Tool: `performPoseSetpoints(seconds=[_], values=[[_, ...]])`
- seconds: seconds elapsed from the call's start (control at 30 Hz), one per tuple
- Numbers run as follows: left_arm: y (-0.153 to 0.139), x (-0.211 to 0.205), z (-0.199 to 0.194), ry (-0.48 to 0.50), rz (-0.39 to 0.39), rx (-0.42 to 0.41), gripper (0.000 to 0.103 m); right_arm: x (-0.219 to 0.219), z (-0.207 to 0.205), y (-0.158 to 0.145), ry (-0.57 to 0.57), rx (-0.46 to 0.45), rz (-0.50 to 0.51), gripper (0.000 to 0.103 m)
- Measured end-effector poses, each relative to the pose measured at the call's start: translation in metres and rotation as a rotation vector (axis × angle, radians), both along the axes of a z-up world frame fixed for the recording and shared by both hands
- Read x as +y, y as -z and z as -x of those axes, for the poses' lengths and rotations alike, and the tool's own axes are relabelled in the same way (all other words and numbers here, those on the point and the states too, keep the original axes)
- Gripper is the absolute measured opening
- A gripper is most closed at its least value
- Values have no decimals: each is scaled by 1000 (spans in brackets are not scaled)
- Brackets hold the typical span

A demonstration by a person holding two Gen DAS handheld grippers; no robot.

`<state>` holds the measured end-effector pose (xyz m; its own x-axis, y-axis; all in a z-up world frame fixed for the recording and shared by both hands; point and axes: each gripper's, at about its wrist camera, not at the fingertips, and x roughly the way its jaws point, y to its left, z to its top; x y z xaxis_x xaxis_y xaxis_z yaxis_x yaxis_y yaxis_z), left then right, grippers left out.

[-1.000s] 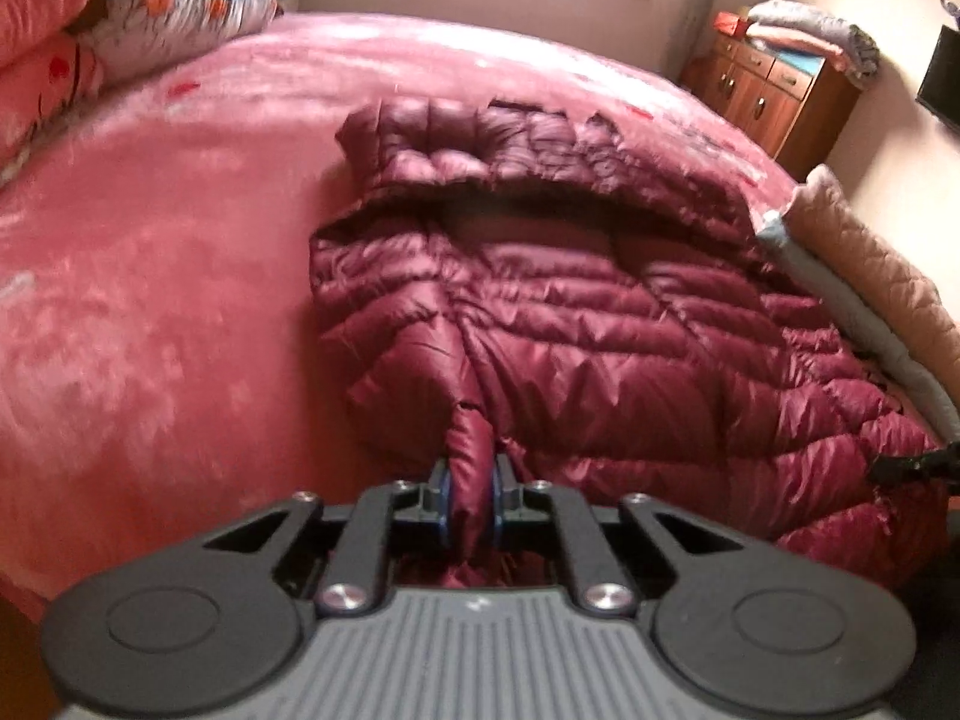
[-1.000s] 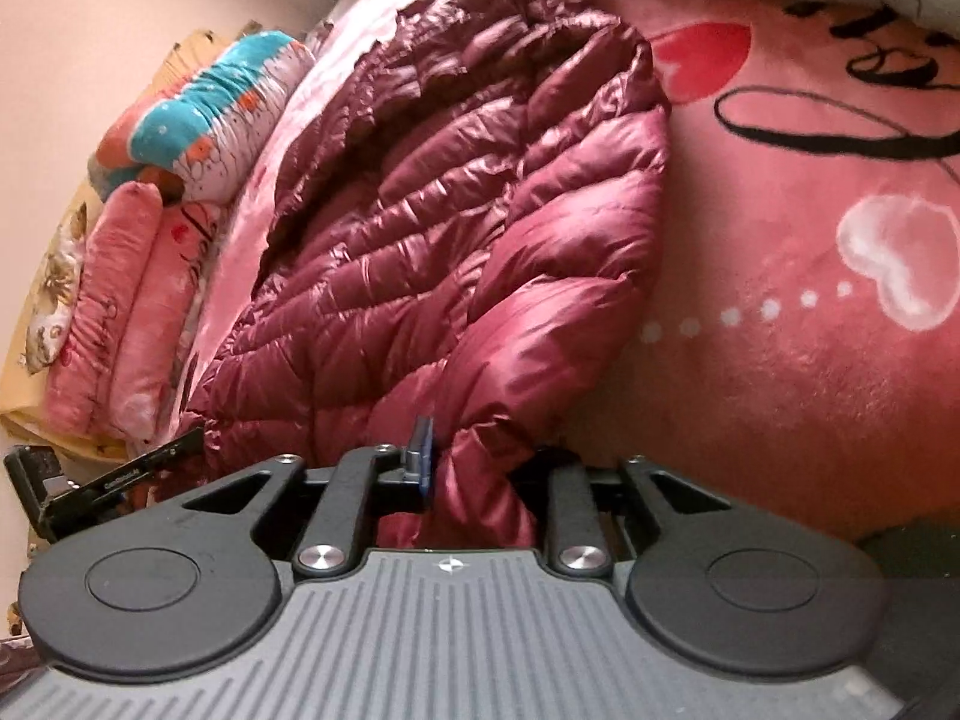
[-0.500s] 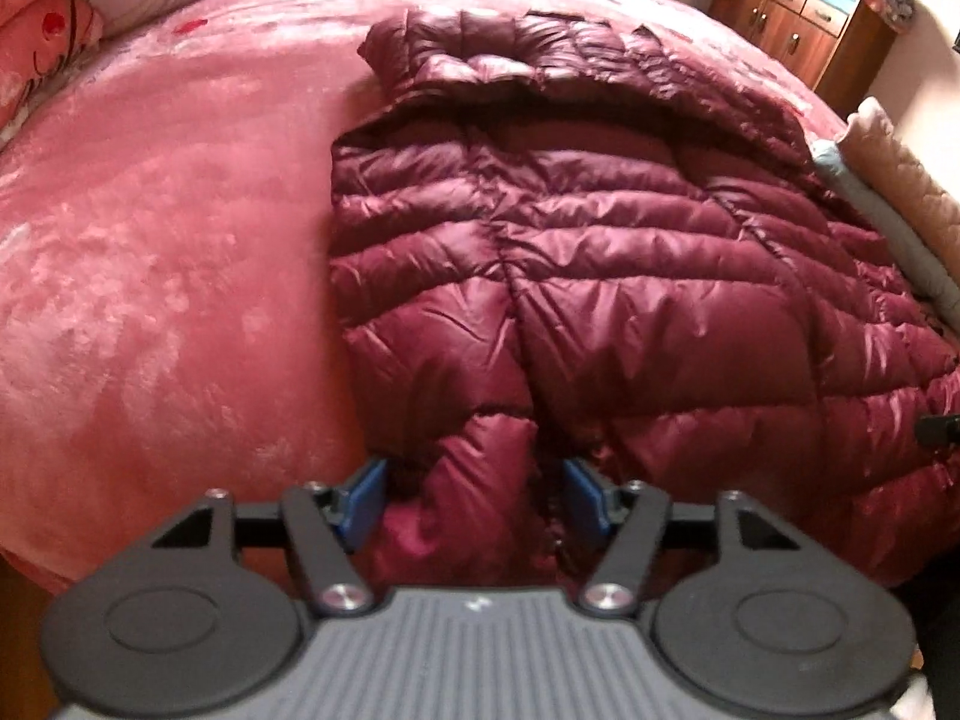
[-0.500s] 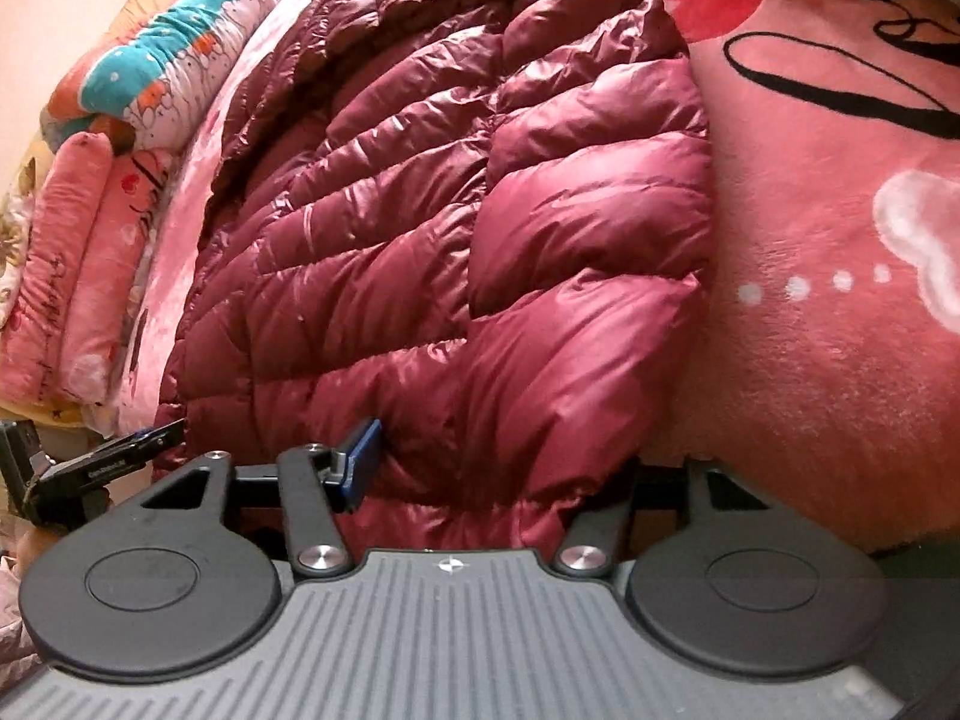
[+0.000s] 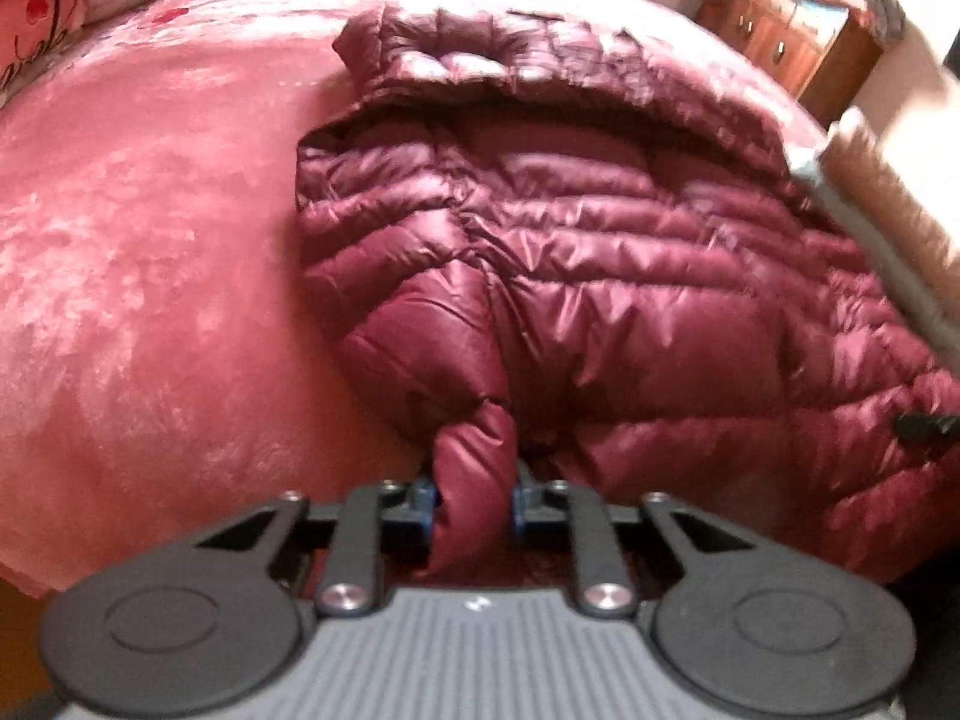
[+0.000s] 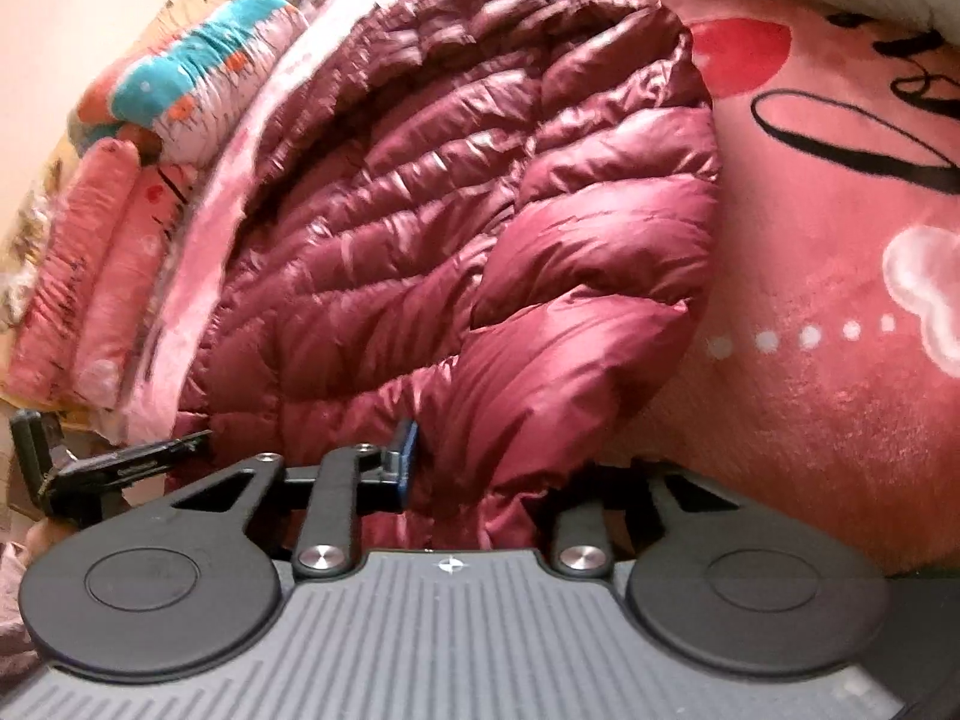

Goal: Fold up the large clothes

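i am holding the maroon down jacket point(image 5: 600, 276) by its near edge with both grippers. the left gripper point(image 5: 474, 501) is clamped on a bunched fold of the hem at lower centre of the left wrist frame. the right gripper point(image 6: 480, 480) is set around a thicker wad of the same edge; one blue pad shows, the other is hidden by fabric, so i judge it gripping but cannot confirm.

the jacket is lying straight ahead of both grippers on the pink bed cover point(image 5: 150, 300), long axis running away from me, its collar end at upper centre of the left frame. i judge the coming move as carrying this near edge forward over the body toward the collar.

pillows point(image 6: 198, 78) are lying at upper left of the right frame; a wooden cabinet point(image 5: 792, 48) is standing at upper right of the left frame.
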<state>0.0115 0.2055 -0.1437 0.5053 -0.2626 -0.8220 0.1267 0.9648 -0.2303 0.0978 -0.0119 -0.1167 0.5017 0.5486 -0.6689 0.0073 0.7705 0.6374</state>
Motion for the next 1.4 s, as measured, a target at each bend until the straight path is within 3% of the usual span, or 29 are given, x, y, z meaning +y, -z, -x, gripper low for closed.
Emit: performPoseSetpoints(seconds=[0.1, 0.37, 0.53, 0.67, 0.87, 1.13, 1.23, 1.33, 1.4], values=[[-16, 4, 3, -7, 41, -33, 13, -9, 5, -7, 14, -30, -74, 24], [-69, 40, -6, -106, 318, -156, 11, -34, 4, -26, 59, -133, -333, 22], [-95, 49, -37, -153, 448, -215, 11, -50, -13, -51, 93, -247, -422, 22], [-107, 48, -75, -192, 452, -246, 11, -64, -41, -71, 123, -333, -467, 22], [-103, 53, -140, -257, 474, -223, 11, -73, -108, -91, 165, -410, -438, 22], [-75, 58, -214, -379, 492, -132, 16, -76, -198, -80, 189, -357, -383, 25], [-64, 66, -230, -434, 527, -113, 29, -73, -230, -69, 218, -322, -343, 27], [-65, 72, -238, -456, 518, -152, 44, -73, -249, -55, 258, -279, -346, 39], [-67, 80, -238, -478, 518, -199, 50, -77, -257, -48, 287, -271, -366, 62]])
